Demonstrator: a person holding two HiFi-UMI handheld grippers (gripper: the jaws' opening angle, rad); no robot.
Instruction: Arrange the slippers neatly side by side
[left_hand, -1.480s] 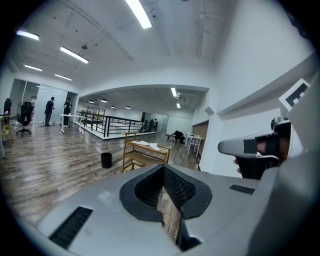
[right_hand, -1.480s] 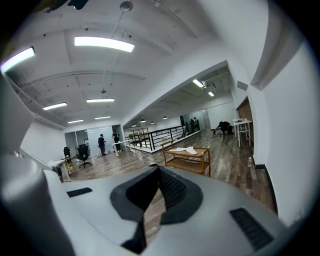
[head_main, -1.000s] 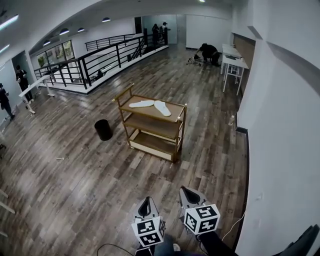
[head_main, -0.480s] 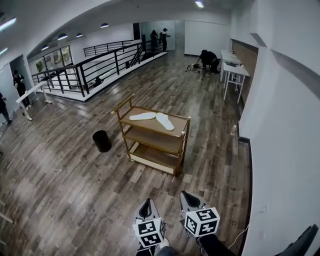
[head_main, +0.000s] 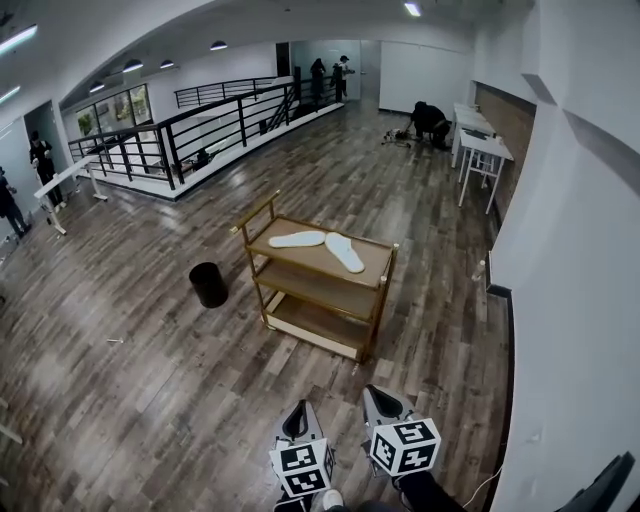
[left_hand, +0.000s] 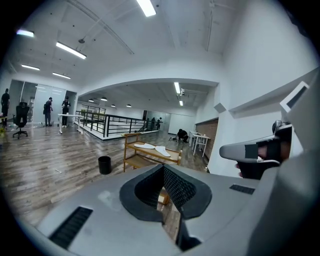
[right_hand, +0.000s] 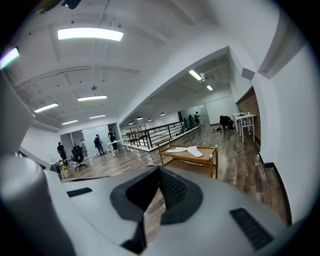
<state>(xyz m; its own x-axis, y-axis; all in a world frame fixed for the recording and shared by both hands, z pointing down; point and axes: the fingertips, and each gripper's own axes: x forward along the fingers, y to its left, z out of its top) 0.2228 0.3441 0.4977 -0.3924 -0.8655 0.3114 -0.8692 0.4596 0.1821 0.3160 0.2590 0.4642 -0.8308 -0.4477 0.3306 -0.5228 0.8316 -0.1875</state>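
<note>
Standing out on the wood-plank floor (head_main: 150, 380), a three-shelf wooden cart (head_main: 300, 257) carries both white slippers on its top shelf. One slipper (head_main: 297, 239) lies lengthwise close to the shelf's far edge, toward its left end; the other slipper (head_main: 344, 251) sits about mid-shelf, angled from the far edge toward the near right corner. Together they make a splayed V rather than a parallel pair, with their nearer ends close together by the far edge; whether those ends touch cannot be told. The two lower shelves look bare from the head view. A black bin (head_main: 208, 284) stands on the floor just off the cart's left end, apart from it. Both grippers sit low in the head view, well short of the cart and pointed toward it. The left gripper (head_main: 297, 408) has its jaws closed together with nothing between them, as its own view (left_hand: 162, 186) confirms. The right gripper (head_main: 372, 392), just beside it, is likewise fully closed and empty (right_hand: 157, 182). A black railing (head_main: 200, 130) runs along the far left of the room, white tables (head_main: 480, 145) stand against the right wall, and a person (head_main: 430, 118) crouches on the floor near them.
</note>
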